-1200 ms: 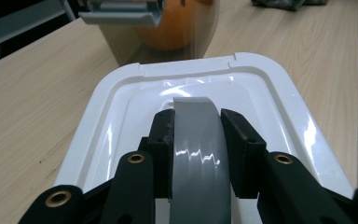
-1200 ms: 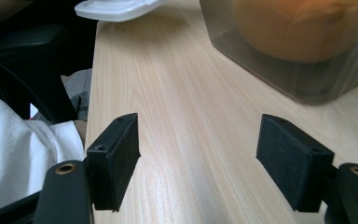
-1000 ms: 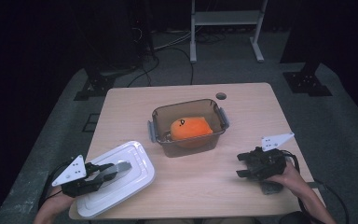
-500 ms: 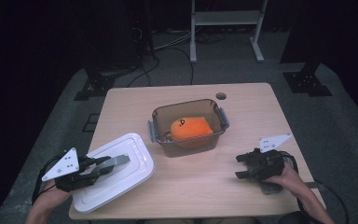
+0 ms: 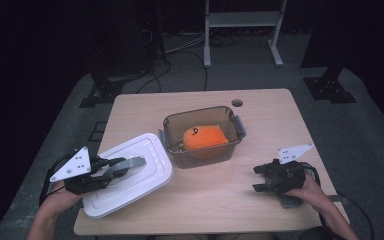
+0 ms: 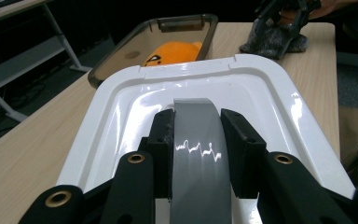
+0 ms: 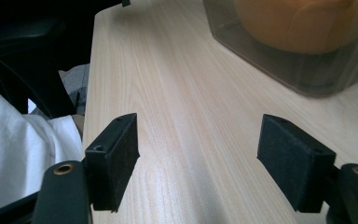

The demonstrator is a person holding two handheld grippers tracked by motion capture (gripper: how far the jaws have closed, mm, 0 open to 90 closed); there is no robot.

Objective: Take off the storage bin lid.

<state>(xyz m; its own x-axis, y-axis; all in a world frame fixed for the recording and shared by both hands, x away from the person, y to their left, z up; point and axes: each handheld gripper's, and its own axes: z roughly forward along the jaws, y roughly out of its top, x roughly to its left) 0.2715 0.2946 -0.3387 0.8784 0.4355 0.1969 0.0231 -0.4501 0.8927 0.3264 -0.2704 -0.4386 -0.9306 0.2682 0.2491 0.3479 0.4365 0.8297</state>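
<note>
From the high view, the left tool (image 5: pixel 130 165) is clamped on the grey arched handle (image 5: pixel 132 163) of the white rectangular plastic lid (image 5: pixel 145 175), which lies near the front left corner of the light wooden surface (image 5: pixel 260 130), its near end tilted up off the wood. The brown translucent plastic container (image 5: pixel 202 131) stands at the middle of the surface, just beside the lid's far corner, uncovered, with the orange plush toy (image 5: pixel 204 138) lying inside it. The right tool (image 5: pixel 258 178) rests near the front right edge with its jaws apart and nothing between them. So the toy is already in the box and the lid is gripped; carrying it over and seating it is, by my reading, what remains.

In the left gripper view, the two black pads (image 6: pixel 163 140) press on either side of the grey handle (image 6: pixel 196 149), and the white lid (image 6: pixel 270 93) spreads out beyond them. Past its far rim sits the open container (image 6: pixel 168 28) with the orange toy (image 6: pixel 172 51) showing inside, and further off the other tool rests on the wood.

In the right gripper view, the jaws stand wide apart over bare wood (image 7: pixel 186 116), empty. The container's wall (image 7: pixel 279 60) fills the upper right corner, the orange toy (image 7: pixel 298 23) behind it, well clear of the pads.
</note>
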